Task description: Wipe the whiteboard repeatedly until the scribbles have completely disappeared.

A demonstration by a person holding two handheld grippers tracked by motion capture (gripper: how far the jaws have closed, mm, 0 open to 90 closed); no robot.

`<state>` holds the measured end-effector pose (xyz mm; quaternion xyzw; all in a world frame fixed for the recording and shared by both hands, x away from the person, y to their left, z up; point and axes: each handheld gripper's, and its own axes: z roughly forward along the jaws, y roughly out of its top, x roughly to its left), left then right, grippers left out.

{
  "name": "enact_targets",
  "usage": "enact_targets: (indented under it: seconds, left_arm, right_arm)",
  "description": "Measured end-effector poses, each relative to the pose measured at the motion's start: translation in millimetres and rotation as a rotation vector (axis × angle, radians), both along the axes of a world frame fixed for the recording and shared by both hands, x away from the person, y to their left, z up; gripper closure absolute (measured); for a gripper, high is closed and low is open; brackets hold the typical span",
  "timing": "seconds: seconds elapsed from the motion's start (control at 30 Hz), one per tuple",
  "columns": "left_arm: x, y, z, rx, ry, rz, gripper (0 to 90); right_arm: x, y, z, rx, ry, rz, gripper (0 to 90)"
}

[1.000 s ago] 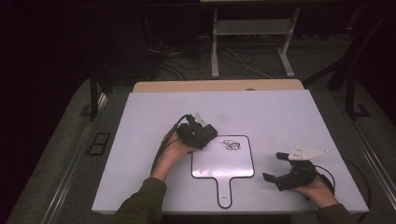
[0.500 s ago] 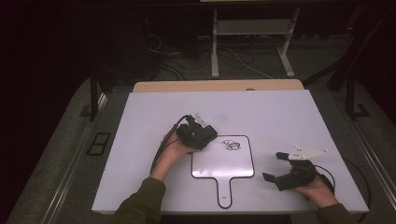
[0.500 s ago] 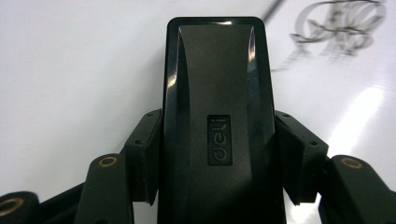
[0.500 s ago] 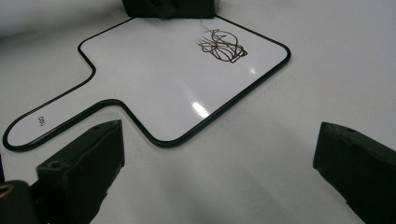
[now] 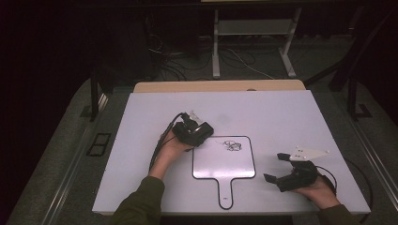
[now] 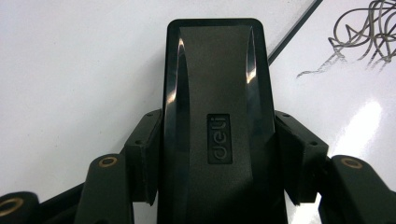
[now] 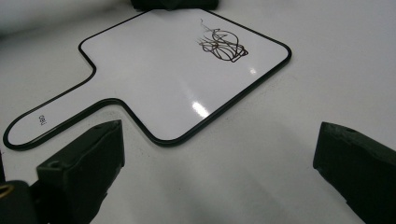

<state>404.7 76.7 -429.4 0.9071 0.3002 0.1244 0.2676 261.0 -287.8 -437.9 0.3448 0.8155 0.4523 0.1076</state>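
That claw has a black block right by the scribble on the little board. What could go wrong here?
The left claw is shut on the eraser, which sits at the whiteboard corner, short of the scribble. Nothing pins the board, as the right claw rests open beside it, so wiping might slide it or miss ink.

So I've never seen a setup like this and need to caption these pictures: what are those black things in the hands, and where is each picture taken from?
A person at a white table holds a hand-held two-jaw gripper in each hand. One picture looks down from above; the other two come from cameras riding on the grippers. On the table lies a small whiteboard with a handle and a black scribble. The left gripper is shut on a black eraser at the board's upper left corner. The right gripper rests open and empty beside the board.
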Motion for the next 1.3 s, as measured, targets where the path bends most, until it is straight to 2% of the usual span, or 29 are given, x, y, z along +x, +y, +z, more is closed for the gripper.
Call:
enact_targets:
  seconds: [0.07, 0.3, 0.5, 0.63, 0.73, 0.77, 0.8, 0.9, 0.93, 1.07, 1.2, 1.27, 1.3]
  left_arm:
    - [-4.2, -2.4, 0.8, 0.019, -0.009, -0.017, 39.3]
    - [-18.0, -4.7, 1.3, 0.009, 0.020, -0.060, 39.2]
    - [-4.3, -6.1, 0.4, 0.013, -0.005, -0.035, 39.3]
    - [3.5, -4.8, 0.7, 0.006, 0.010, -0.014, 39.3]
    - [4.0, -2.8, 1.6, -0.011, 0.022, -0.019, 39.2]
    - [3.2, -3.2, 1.3, -0.039, 0.028, -0.015, 39.2]
    - [2.4, -3.8, 2.7, -0.047, 0.038, -0.024, 39.2]
    - [-4.4, -13.4, 4.9, -0.081, 0.046, -0.045, 39.2]
    - [-5.7, -17.5, 5.9, -0.078, 0.039, -0.070, 39.2]
    - [-15.5, -37.8, 5.0, -0.102, 0.063, -0.113, 39.2]
    - [-24.6, -57.5, 2.9, -0.097, 0.087, -0.157, 39.2]
    - [-26.9, -66.0, 1.5, -0.098, 0.081, -0.169, 39.2]
    - [-25.0, -68.0, 2.1, -0.071, 0.068, -0.203, 39.2]
  right_arm:
    - [0.1, -0.2, 0.1, 0.000, -0.002, 0.000, 0.9]
    - [0.2, 0.0, -0.1, 0.000, 0.001, -0.001, 0.9]
    - [0.2, 0.8, -0.3, -0.005, 0.004, 0.002, 0.9]
    - [0.6, 1.5, -0.9, -0.006, 0.006, 0.001, 0.9]
    - [1.1, 1.4, -1.2, -0.005, 0.005, 0.001, 0.9]
    - [1.1, 1.3, -1.2, -0.004, 0.005, 0.002, 0.9]
    - [1.2, 1.2, -1.1, -0.004, 0.006, 0.001, 0.9]
    - [0.8, 1.0, -0.7, -0.004, 0.005, 0.002, 0.9]
    - [0.8, 1.0, -0.7, -0.004, 0.005, 0.003, 0.9]
    - [0.4, 0.6, -0.3, -0.002, 0.004, 0.003, 0.9]
    - [0.4, 0.5, -0.3, -0.001, 0.003, 0.004, 0.9]
    - [0.5, 0.4, -0.4, -0.001, 0.004, 0.004, 0.8]
    - [0.5, 0.4, -0.3, -0.002, 0.006, 0.003, 0.9]
